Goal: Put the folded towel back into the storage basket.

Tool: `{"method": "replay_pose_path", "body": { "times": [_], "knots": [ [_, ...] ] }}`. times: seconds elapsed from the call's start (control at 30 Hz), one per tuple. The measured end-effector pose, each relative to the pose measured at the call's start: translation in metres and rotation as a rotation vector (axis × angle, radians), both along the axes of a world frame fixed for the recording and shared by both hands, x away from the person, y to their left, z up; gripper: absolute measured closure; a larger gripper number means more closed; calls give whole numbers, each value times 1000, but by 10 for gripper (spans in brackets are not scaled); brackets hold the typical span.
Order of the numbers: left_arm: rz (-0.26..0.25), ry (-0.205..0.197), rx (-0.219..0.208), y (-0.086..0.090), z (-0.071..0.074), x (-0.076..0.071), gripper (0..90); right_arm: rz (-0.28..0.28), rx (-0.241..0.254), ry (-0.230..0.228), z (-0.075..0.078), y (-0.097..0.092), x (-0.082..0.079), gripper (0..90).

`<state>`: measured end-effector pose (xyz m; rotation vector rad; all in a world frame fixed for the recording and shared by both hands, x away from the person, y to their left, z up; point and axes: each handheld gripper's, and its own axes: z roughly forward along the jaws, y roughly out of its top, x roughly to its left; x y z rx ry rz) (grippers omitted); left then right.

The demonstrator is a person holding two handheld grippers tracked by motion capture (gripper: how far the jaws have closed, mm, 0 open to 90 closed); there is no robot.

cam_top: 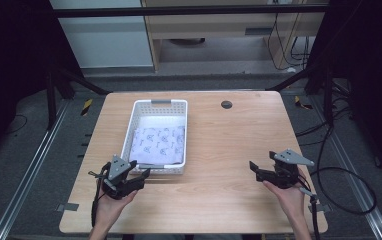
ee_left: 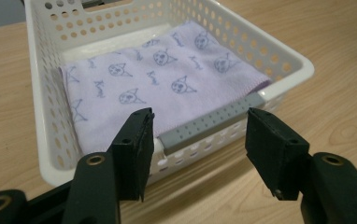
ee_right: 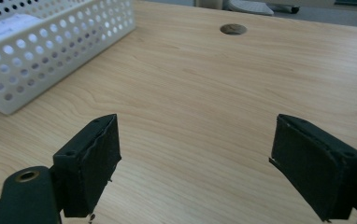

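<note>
A white perforated basket (cam_top: pixel 131 120) (ee_left: pixel 41 116) (ee_right: pixel 50 51) sits on the left half of the wooden table. Inside lies a folded pale lilac cloth (cam_top: pixel 159 145) (ee_left: pixel 162 84) printed with small cat faces. My left gripper (cam_top: pixel 140 170) (ee_left: pixel 200 140) hovers just in front of the basket's near wall and its grey handle strip (ee_left: pixel 211 125), jaws open and empty. Over bare wood at the right front, my right gripper (cam_top: pixel 258 171) (ee_right: pixel 195 163) stands wide open, holding nothing.
A round cable hole (cam_top: pixel 226 104) (ee_right: pixel 233 29) lies at the table's far middle. Bare wood (cam_top: pixel 229 150) stretches between the basket and the right gripper. Cables (cam_top: pixel 344 175) trail over the floor on the right, beside metal rails and dark frame legs.
</note>
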<state>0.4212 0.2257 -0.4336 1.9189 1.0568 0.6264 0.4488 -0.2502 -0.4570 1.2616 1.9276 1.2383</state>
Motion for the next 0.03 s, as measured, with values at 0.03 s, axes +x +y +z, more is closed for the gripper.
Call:
{"method": "replay_pose_path", "body": {
  "times": [0.03],
  "knots": [
    [-1, 0, 7, 1, -1, -2, 413, -8, -4, 0, -2, -4, -1, 158]
  ]
}}
